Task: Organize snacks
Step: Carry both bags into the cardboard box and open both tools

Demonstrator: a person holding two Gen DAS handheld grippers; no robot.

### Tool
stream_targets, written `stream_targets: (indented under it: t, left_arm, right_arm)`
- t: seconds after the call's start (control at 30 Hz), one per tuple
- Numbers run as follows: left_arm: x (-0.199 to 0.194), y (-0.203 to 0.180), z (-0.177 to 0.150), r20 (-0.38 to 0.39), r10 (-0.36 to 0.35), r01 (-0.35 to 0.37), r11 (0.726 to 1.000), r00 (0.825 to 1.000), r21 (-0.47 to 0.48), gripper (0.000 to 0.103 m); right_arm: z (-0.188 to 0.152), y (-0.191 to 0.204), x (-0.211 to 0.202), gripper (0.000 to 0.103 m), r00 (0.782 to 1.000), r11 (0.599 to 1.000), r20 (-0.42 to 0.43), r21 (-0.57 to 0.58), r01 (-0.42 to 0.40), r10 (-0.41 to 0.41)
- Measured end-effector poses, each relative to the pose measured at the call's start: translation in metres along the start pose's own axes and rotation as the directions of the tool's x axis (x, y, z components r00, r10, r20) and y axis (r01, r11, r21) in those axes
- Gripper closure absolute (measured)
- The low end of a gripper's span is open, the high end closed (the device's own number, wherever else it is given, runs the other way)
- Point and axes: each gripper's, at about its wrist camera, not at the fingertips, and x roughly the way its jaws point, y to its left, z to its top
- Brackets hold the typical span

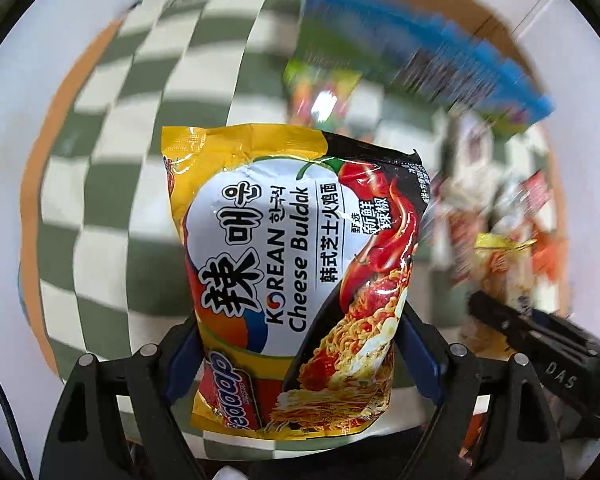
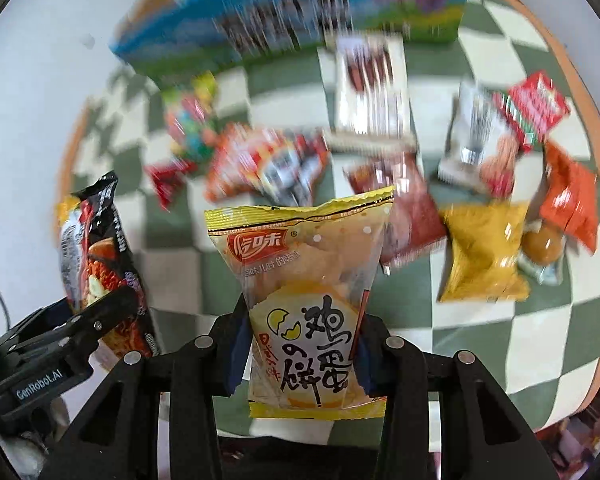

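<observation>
My left gripper (image 1: 300,356) is shut on a yellow and black Korean Cheese Buldak noodle packet (image 1: 296,264) and holds it above the checkered cloth. My right gripper (image 2: 300,356) is shut on a yellow egg cracker packet (image 2: 304,292), also lifted. In the right wrist view the noodle packet (image 2: 96,264) and left gripper (image 2: 60,344) show at the left. In the left wrist view the right gripper (image 1: 540,340) shows at the right with its cracker packet (image 1: 496,264). A blue and green cardboard box (image 2: 300,16) stands at the back, blurred.
Several loose snack packets lie on the green and white checkered cloth (image 2: 480,340): a yellow bag (image 2: 484,252), an orange bag (image 2: 572,204), a red box (image 2: 538,106), a white packet (image 2: 370,88), a colourful candy bag (image 2: 192,120). The round table's orange rim (image 2: 592,152) curves at the right.
</observation>
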Motion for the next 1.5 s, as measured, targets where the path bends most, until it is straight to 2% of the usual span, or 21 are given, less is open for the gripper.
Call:
stream_targets:
  t: [0.1,0.13,0.23,0.33,0.43,0.5,0.6,0.73,1.0,1.13,1.17,1.2,1.23,1.27,1.5]
  left_arm:
    - [-0.038,-0.018,0.036,0.067,-0.048,0.047,0.999,0.997,0.015,0.018]
    - [-0.049,-0.026,0.051,0.086,-0.064,0.062,0.998,0.994,0.02,0.018]
    - [-0.071,-0.049,0.106,0.128,-0.119,0.115,0.993,0.985,0.034,0.018]
    - [-0.072,-0.069,0.164,0.148,-0.112,0.107,0.993,0.983,0.044,0.018]
    - [-0.06,-0.081,0.217,0.14,-0.111,0.109,0.994,0.984,0.022,0.018]
    - [-0.043,-0.084,0.249,0.111,-0.107,0.107,0.994,0.988,0.0,0.018]
    - [-0.015,-0.091,0.286,0.071,-0.089,0.09,0.996,0.993,-0.011,0.018]
    - [0.029,-0.093,0.313,0.018,-0.069,0.07,0.997,0.997,-0.014,0.018]
    - [0.089,-0.102,0.34,-0.061,-0.018,0.018,1.0,0.998,0.003,0.017]
    - [0.102,-0.111,0.345,-0.101,-0.017,0.018,1.0,0.995,0.006,0.017]
    - [0.106,-0.111,0.347,-0.115,-0.027,0.026,1.0,0.993,-0.002,0.018]
    - [0.108,-0.112,0.348,-0.12,-0.039,0.038,0.999,0.992,-0.008,0.018]
    - [0.108,-0.112,0.349,-0.116,-0.044,0.043,0.999,0.992,-0.007,0.018]
    - [0.107,-0.114,0.35,-0.112,-0.035,0.035,0.999,0.993,-0.001,0.018]
    - [0.086,-0.118,0.345,-0.077,-0.04,0.039,0.999,0.996,-0.021,0.016]
  right_arm:
    - [0.038,0.002,-0.053,0.058,0.996,0.998,0.062,-0.009,-0.063,0.063]
    - [0.067,-0.001,-0.085,0.058,0.993,0.996,0.082,-0.02,-0.086,0.088]
    - [0.118,0.005,-0.124,0.058,0.982,0.989,0.125,-0.05,-0.137,0.143]
    - [0.178,0.003,-0.151,0.058,0.975,0.988,0.176,-0.096,-0.118,0.133]
    - [0.244,0.004,-0.136,0.058,0.975,0.989,0.195,-0.125,-0.079,0.103]
    - [0.274,0.003,-0.123,0.058,0.978,0.989,0.185,-0.128,-0.068,0.091]
    - [0.317,-0.001,-0.097,0.058,0.985,0.99,0.164,-0.137,-0.039,0.061]
    - [0.359,-0.011,-0.063,0.058,0.99,0.991,0.133,-0.132,-0.023,0.04]
    - [0.4,-0.029,-0.006,0.058,0.995,0.994,0.093,-0.105,-0.02,0.03]
    - [0.412,-0.04,0.025,0.055,0.996,0.995,0.054,-0.084,-0.059,0.064]
    - [0.414,-0.041,0.029,0.051,0.996,0.995,0.052,-0.082,-0.065,0.069]
    - [0.416,-0.043,0.032,0.036,0.996,0.994,0.053,-0.086,-0.067,0.072]
    - [0.414,-0.04,0.032,0.017,0.996,0.994,0.059,-0.09,-0.058,0.063]
    - [0.415,-0.043,0.034,0.013,0.996,0.995,0.063,-0.091,-0.051,0.057]
    - [0.407,-0.06,0.028,0.013,0.998,0.996,0.059,-0.085,-0.016,0.021]
